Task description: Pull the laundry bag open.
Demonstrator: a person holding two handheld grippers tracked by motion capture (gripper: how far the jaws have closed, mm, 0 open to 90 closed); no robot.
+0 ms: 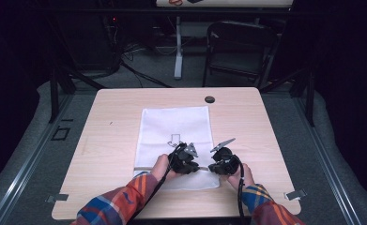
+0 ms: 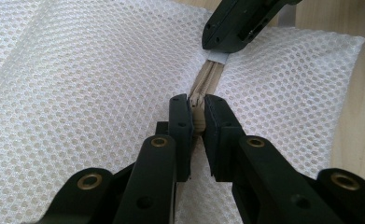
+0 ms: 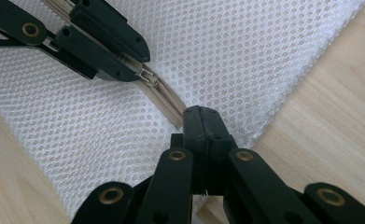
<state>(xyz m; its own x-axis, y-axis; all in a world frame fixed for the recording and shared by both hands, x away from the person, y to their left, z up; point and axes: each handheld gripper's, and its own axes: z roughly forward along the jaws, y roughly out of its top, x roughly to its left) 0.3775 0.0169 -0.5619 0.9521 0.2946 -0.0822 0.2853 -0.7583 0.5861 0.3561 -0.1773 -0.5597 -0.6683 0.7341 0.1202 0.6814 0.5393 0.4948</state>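
A white mesh bag [image 1: 174,126] lies flat on the wooden table [image 1: 110,140], with a beige zipper [image 2: 207,74] running across its near part. My left gripper [image 2: 196,103] is shut on the zipper, and its tips pinch the small metal slider [image 3: 148,76]. My right gripper [image 3: 201,112] is shut on the zipper's end at the bag's right edge, a short stretch of closed zipper [image 3: 167,102] away from the left one. In the high view the left gripper [image 1: 183,159] and the right gripper [image 1: 223,164] sit close together over the bag's near end.
Bare wood borders the bag on the right [image 3: 320,102] and left. A black round grommet [image 1: 210,99] sits near the table's far edge. A dark folding chair [image 1: 237,47] and a white table leg [image 1: 178,47] stand beyond. Metal clips [image 1: 296,194] mark the front edge.
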